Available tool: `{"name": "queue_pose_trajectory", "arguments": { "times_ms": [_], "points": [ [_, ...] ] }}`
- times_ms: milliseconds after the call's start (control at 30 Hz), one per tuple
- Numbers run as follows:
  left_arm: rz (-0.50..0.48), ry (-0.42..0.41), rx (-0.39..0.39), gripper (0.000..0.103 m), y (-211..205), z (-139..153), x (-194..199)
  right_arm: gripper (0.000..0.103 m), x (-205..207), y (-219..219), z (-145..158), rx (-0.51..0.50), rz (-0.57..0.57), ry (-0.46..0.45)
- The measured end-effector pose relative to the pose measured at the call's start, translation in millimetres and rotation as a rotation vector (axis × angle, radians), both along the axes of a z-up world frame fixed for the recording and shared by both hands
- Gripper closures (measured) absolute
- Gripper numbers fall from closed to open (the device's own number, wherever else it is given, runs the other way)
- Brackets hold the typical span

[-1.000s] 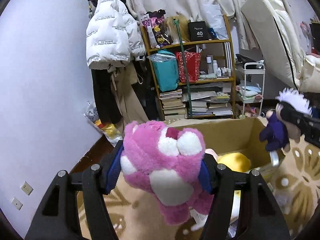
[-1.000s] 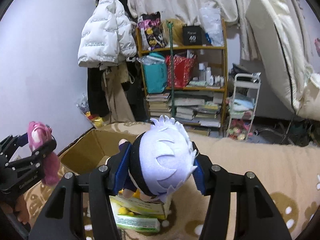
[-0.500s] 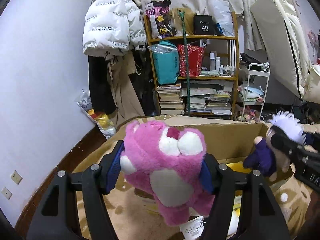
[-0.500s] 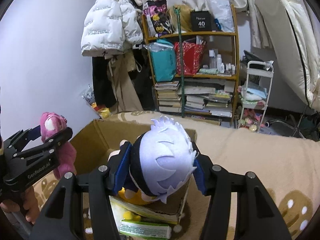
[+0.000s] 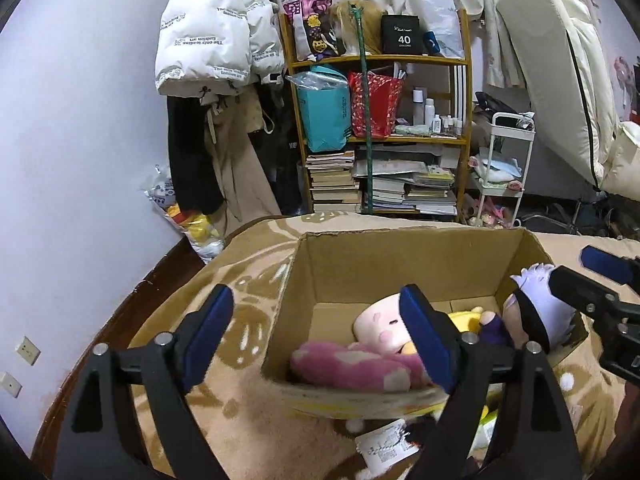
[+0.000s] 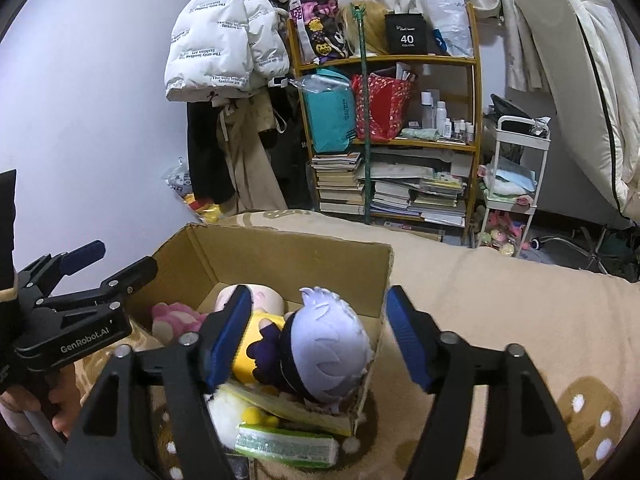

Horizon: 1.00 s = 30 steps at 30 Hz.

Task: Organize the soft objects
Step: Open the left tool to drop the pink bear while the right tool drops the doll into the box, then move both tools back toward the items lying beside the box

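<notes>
One cardboard box (image 5: 384, 264) sits on the patterned blanket, and four soft toys show inside it: one pink plush (image 5: 352, 366), one pale round-faced plush (image 5: 380, 322), one yellow plush (image 6: 250, 344) and one white-haired doll (image 6: 328, 346) in dark clothes. Two grippers are in view, the left gripper (image 5: 316, 340) and the right gripper (image 6: 320, 334), each with two blue-padded fingers. Against the box's near wall lie one green-and-white packet (image 6: 286, 446) and one more yellow-and-white plush (image 6: 240, 412). One printed paper tag (image 5: 384, 448) lies on the blanket.
</notes>
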<state>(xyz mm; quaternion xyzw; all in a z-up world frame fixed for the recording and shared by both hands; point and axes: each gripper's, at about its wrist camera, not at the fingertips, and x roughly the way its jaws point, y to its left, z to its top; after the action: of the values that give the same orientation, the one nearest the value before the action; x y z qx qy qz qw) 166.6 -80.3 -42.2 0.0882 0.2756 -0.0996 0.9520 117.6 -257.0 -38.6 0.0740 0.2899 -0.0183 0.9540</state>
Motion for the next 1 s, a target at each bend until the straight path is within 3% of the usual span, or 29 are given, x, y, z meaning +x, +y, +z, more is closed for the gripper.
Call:
{"name": "queue_pose_trajectory", "arguments": {
  "times_ms": [33,300,633,1000],
  "points": [
    [0.007,-0.006,0.005,0.009,2.2,1.1,-4.1,0.017,-3.8,-0.7,2.0,0.0,-0.006,-0.007],
    [0.038,-0.005,0.008,0.006,21.0,10.8,-35.3,0.001,-31.6,2.3,17.2,-0.023,-0.005,-0.022],
    [0.069,0.06,0.032,0.004,34.8,19.7,-84.4,0.0,-71.2,16.5,31.5,-0.072,0.002,-0.015],
    [0.031,0.076,-0.005,0.004,40.5,32.1,-144.2,0.0,-112.0,23.9,42.8,-0.035,-0.017,-0.03]
  ]
}}
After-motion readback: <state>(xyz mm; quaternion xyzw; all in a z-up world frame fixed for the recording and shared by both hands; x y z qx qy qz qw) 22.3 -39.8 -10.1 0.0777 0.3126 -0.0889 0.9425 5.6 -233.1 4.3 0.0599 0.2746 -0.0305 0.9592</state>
